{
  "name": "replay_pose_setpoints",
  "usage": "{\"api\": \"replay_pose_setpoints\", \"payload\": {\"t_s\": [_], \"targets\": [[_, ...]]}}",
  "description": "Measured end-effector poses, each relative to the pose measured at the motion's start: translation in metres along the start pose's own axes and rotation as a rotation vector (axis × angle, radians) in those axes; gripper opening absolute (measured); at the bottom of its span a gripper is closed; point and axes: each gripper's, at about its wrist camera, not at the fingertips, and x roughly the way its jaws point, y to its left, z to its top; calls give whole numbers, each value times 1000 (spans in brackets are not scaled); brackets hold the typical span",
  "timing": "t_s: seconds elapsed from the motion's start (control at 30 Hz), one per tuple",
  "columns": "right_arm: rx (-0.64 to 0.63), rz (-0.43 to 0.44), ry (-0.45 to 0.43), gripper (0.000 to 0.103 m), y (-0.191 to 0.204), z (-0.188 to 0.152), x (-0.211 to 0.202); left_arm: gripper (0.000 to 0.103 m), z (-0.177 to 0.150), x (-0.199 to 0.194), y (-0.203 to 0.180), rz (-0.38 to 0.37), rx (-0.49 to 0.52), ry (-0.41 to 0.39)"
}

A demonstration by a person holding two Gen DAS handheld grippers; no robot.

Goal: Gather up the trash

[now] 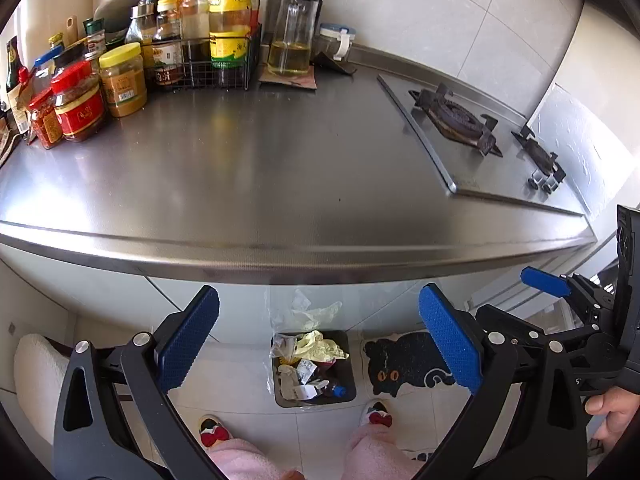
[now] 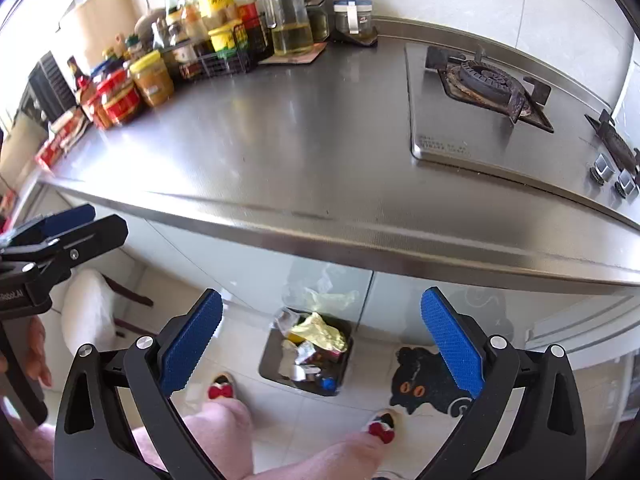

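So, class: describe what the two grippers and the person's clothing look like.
Each gripper has black angular arms with silver rivets and blue textured pads. The person wears pink fleecy trousers and slippers with red bows.

Steel counter [image 1: 280, 168] with condiment jars [image 1: 100, 92]; floor bin [image 1: 314, 368]

One trash bin [image 1: 313, 368]; two burners [image 1: 456, 118]; two tongs, left [image 1: 320, 344], right [image 2: 322, 344]; two slippers [image 2: 221, 390].
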Motion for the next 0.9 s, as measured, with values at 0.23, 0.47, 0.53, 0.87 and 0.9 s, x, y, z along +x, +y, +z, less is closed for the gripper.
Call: {"api": "replay_pose_setpoints", "payload": {"t_s": [0.23, 0.47, 0.53, 0.87, 0.9], "targets": [[103, 0, -91, 100, 8, 38, -48, 95, 42, -53, 2, 32, 15, -112], [112, -55, -198, 100, 22, 64, -100, 95, 69, -96, 4, 64, 9, -218], [119, -67, -227, 100, 26, 70, -115, 95, 74, -106, 3, 64, 5, -245], [56, -132, -334, 100, 51, 86, -163, 95, 83, -153, -10, 95, 41, -338], [54, -119, -335, 100, 53, 86, -166, 95, 84, -156, -10, 91, 43, -343]]}}
